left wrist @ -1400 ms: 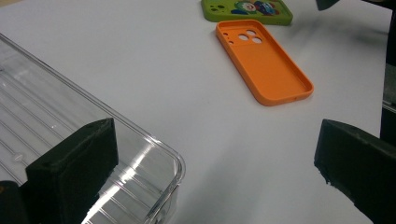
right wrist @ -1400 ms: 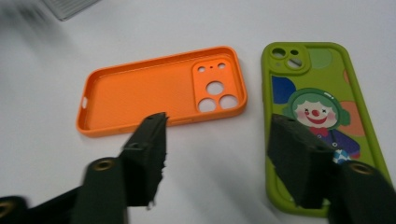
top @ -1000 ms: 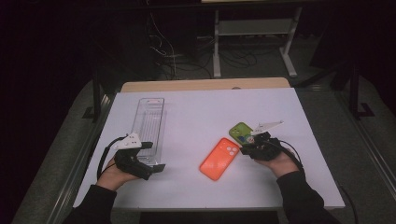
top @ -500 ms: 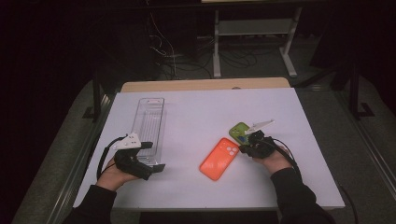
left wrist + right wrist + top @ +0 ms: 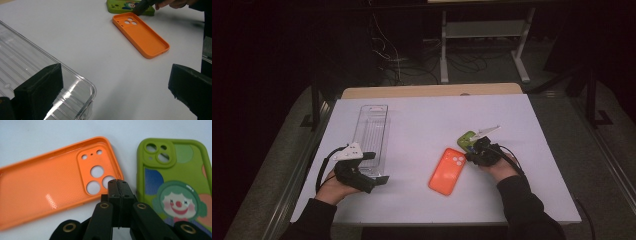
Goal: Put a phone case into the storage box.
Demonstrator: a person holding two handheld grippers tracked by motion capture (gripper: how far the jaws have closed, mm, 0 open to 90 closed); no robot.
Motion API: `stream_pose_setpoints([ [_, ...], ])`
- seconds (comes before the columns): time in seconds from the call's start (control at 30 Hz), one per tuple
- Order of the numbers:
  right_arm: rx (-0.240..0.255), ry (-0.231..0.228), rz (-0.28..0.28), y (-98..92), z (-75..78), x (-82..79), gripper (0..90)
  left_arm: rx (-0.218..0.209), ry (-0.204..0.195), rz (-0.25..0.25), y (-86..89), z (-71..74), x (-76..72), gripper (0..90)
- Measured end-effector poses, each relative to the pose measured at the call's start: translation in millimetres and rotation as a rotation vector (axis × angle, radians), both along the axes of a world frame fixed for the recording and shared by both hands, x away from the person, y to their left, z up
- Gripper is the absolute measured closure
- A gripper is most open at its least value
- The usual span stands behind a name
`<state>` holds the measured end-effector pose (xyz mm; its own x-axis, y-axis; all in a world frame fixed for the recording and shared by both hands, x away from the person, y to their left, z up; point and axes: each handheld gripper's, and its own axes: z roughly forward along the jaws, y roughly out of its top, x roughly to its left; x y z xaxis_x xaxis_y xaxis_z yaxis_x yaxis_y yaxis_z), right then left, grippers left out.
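- White tabletop point(image 5: 422, 120) fills the middle of the high view, with a dark room, cables and a metal stand behind it at the top of the frame.
- High view: a clear tray point(image 5: 373, 135) lies left of centre and looks empty. The left gripper point(image 5: 377, 167) sits at the tray's near end, lower left, and seems to straddle its corner.
- High view: an orange case point(image 5: 448, 170) lies just right of centre, hollow side up. A green case point(image 5: 467, 139) lies just beside its upper right end. The right gripper point(image 5: 473, 151) is low over the spot where the two cases meet.
- Left gripper view: the jaws stand wide open, one at lower left inside the tray's corner point(image 5: 82, 87), the other at the right edge over bare table. Nothing is pinched. The orange case point(image 5: 141, 35) and green case point(image 5: 122, 6) lie at the top of the frame.
- Right gripper view: the jaws are pressed together at bottom centre with nothing between them, their tip at the gap between the orange case point(image 5: 50, 182) on the left and the green case point(image 5: 175, 182) on the right. Its jaws have just been closing, empty.
- Judgement: the work looks barely begun. Both cases lie on the table, neither is held or in the tray. If they are meant for the tray, picking up and placing are both left to do.
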<state>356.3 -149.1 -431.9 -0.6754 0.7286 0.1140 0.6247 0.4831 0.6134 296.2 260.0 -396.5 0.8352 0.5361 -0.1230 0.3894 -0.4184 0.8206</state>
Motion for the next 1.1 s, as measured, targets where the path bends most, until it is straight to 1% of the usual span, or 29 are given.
stream_pose_setpoints([
  [0.17, -0.010, -0.006, 0.007, 8.6, 0.9, 8.5, 88.2, -0.004, 0.001, 0.000, 0.1, -0.4, -0.1, 0.0],
  [0.37, -0.003, -0.007, 0.016, 18.9, 0.2, 17.5, 88.2, 0.000, -0.010, -0.008, 0.8, -0.4, 1.0, 0.0],
  [0.5, -0.002, -0.006, 0.031, 30.4, 0.6, 24.2, 88.2, -0.003, -0.006, -0.005, 0.5, -0.5, 0.5, 0.0],
  [0.67, 0.000, -0.003, 0.040, 38.6, 0.1, 28.0, 88.2, -0.002, -0.006, -0.006, 0.5, -0.5, 0.5, 0.0],
  [0.8, -0.009, -0.004, 0.061, 49.1, 1.0, 30.9, 88.2, -0.009, -0.008, -0.007, 0.7, -0.2, 0.3, 0.0],
  [0.87, -0.010, -0.005, 0.070, 53.7, 0.9, 32.0, 88.2, -0.006, -0.010, -0.009, 0.7, -0.2, 0.5, 0.0],
  [0.93, -0.009, -0.002, 0.074, 55.3, 1.0, 32.3, 88.2, -0.006, -0.008, -0.009, 0.5, -0.5, 0.4, 0.0],
  [1.0, -0.012, -0.010, 0.084, 60.5, 0.7, 32.9, 88.2, -0.006, -0.008, -0.008, 0.4, -0.5, 0.2, 0.0],
  [1.07, -0.027, -0.015, 0.091, 63.9, 1.0, 32.9, 88.2, -0.005, -0.009, -0.009, 0.6, -0.4, 0.2, 0.0],
  [1.1, -0.024, -0.014, 0.089, 63.8, 1.1, 32.7, 88.1, -0.006, -0.008, -0.009, 0.9, -0.4, 0.1, 0.0],
])
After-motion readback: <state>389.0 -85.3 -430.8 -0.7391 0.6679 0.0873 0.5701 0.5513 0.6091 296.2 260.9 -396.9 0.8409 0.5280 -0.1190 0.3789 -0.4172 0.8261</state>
